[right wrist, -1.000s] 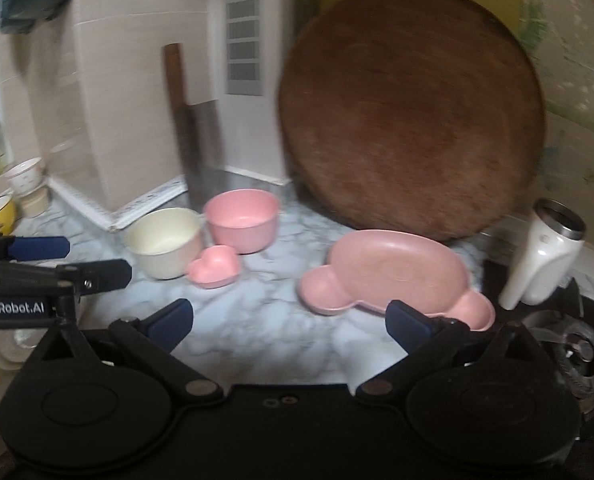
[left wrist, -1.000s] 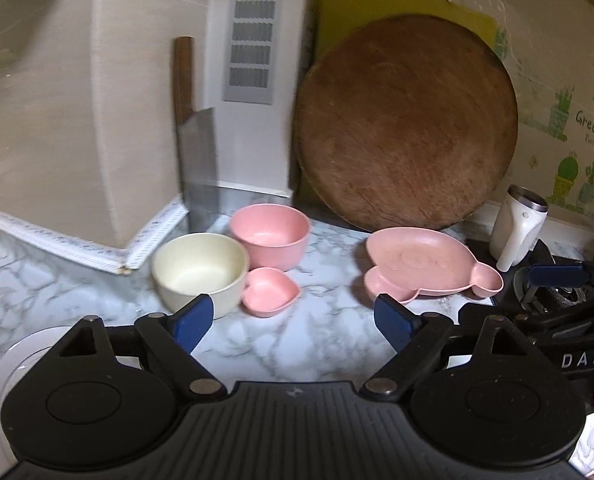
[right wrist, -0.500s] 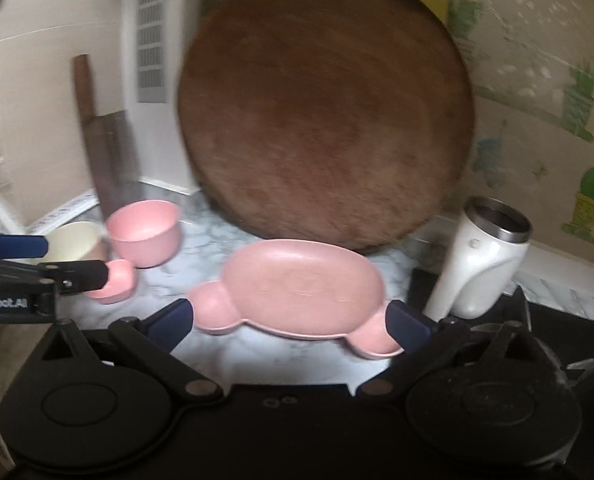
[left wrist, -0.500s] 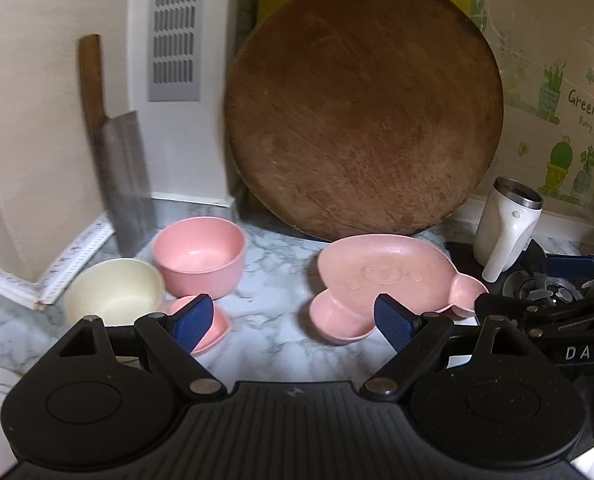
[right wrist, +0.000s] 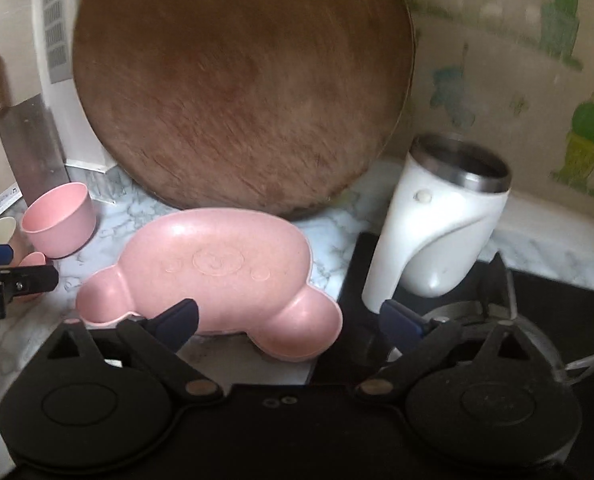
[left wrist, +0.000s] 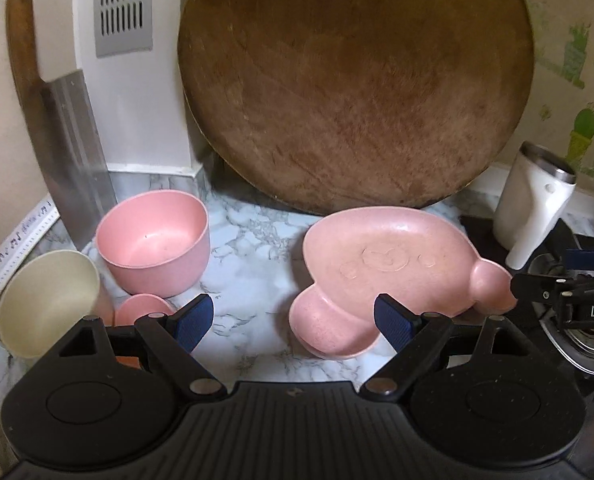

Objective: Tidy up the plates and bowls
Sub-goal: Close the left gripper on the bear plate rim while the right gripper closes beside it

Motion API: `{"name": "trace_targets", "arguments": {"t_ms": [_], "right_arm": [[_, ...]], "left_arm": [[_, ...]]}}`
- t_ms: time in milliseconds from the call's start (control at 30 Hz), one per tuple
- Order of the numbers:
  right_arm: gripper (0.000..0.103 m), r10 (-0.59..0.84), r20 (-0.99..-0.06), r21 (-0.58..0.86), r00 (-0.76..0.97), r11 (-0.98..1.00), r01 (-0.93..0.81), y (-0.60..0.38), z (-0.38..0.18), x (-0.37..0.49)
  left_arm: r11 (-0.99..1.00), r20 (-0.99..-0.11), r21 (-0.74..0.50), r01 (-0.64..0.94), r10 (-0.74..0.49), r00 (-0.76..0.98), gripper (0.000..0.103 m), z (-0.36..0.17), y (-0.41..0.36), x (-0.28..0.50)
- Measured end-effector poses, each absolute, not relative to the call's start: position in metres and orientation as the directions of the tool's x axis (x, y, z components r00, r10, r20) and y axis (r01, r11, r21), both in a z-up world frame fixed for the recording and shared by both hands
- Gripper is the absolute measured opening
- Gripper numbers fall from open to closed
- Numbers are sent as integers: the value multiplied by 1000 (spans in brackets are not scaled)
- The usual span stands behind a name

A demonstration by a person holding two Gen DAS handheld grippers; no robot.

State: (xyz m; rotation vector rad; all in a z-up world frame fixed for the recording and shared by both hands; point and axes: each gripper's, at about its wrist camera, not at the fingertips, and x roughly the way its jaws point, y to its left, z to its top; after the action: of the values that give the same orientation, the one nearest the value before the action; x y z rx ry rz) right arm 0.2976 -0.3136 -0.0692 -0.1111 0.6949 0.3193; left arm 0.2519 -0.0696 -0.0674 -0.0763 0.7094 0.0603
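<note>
A marble-patterned kitchen counter [left wrist: 253,248] is shown from two hand-held grippers. The left gripper [left wrist: 295,322] is held with its jaws spread wide and nothing between them; the right gripper [right wrist: 289,320] is likewise wide and empty, poised just above the near edge of a pink bear-shaped divided plate [right wrist: 217,268]. To the plate's left, a pink bowl [left wrist: 155,250], a cream bowl [left wrist: 47,304] and a small pink dish [left wrist: 143,310] are grouped close together. A round wooden chopping board [left wrist: 355,84] and a cleaver [left wrist: 67,152] are leaned against the wall; a white mug [right wrist: 443,228] is stood to the right. Nothing appears stacked yet, so the organizing is judged barely begun.
</note>
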Motion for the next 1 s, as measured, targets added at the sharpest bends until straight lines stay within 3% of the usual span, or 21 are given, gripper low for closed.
{"name": "trace_targets", "arguments": {"t_ms": [400, 467, 600, 667, 800, 867, 1000], "right_arm": [[78, 260, -678, -57, 688, 914, -401, -301, -75, 347], [69, 256, -691, -39, 676, 920, -389, -300, -77, 358], [64, 250, -704, -34, 664, 923, -383, -293, -83, 371], [60, 240, -708, -49, 664, 922, -385, -288, -87, 371], [55, 236, -715, -76, 658, 909, -410, -277, -91, 371], [54, 239, -716, -71, 656, 910, -409, -277, -92, 372], [47, 226, -724, -77, 652, 912, -402, -275, -95, 378]], "left_arm": [[993, -711, -53, -107, 38, 703, 88, -90, -58, 286], [992, -716, -59, -110, 34, 697, 87, -91, -57, 291], [993, -724, -68, -98, 19, 690, 87, -92, -57, 303], [993, -731, -71, -89, 9, 683, 77, -94, -58, 310], [994, -744, -85, -72, -16, 668, 72, -96, -61, 323], [994, -747, -84, -63, -21, 665, 62, -97, -63, 327], [991, -757, -116, -69, -44, 652, 55, -100, -62, 337]]}}
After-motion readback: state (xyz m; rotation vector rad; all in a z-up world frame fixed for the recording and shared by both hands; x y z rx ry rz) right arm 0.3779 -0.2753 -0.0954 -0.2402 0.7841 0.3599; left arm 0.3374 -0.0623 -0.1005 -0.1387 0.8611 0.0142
